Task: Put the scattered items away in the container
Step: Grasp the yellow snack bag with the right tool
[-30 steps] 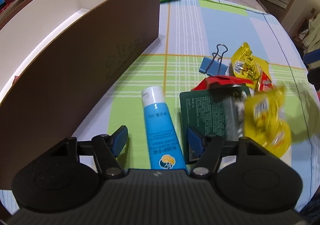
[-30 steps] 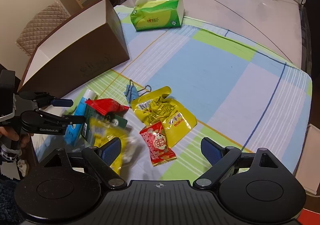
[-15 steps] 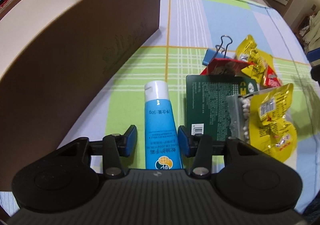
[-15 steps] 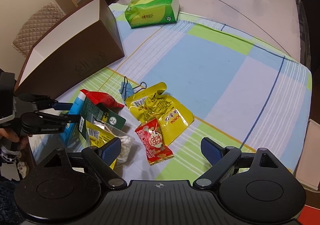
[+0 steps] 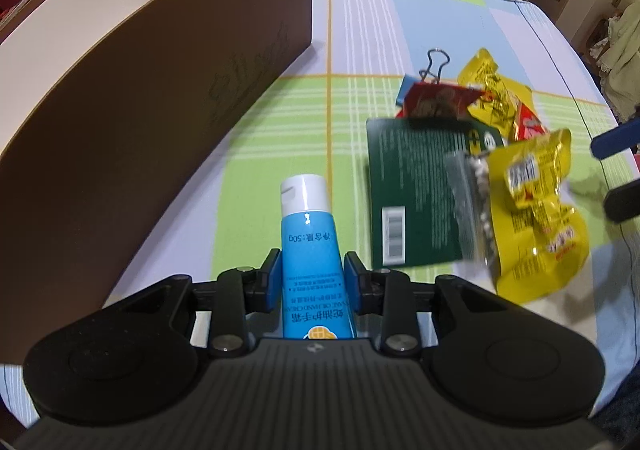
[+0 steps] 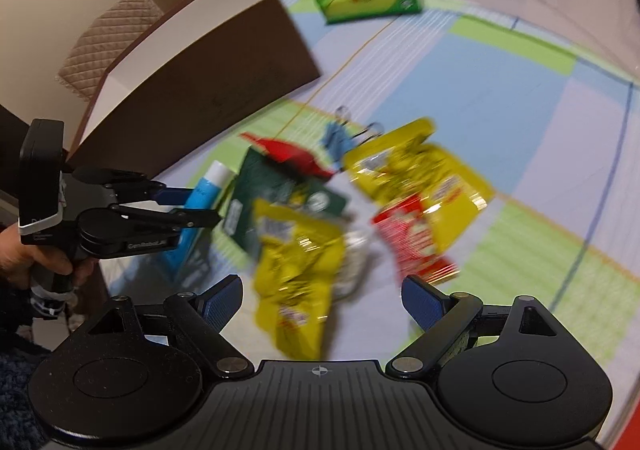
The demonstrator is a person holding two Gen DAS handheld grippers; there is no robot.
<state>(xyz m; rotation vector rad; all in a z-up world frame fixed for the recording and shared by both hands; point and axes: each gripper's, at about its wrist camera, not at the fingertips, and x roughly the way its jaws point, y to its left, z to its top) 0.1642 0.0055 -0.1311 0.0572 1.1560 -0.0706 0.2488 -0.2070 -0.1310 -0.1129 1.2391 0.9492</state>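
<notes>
Fingers [image 5: 273,278] of left gripper [image 5: 312,282] pinch blue tube [image 5: 310,242].

Left gripper [image 5: 312,282] is clamping its blue pads against both sides of what it holds, low over the table | a hand [image 6: 30,258] is wrapping around its handle at the frame's left edge | right gripper [image 6: 322,300] is hovering nearby, fingers [image 6: 420,300] spreading wide apart, gripping nothing.
</notes>
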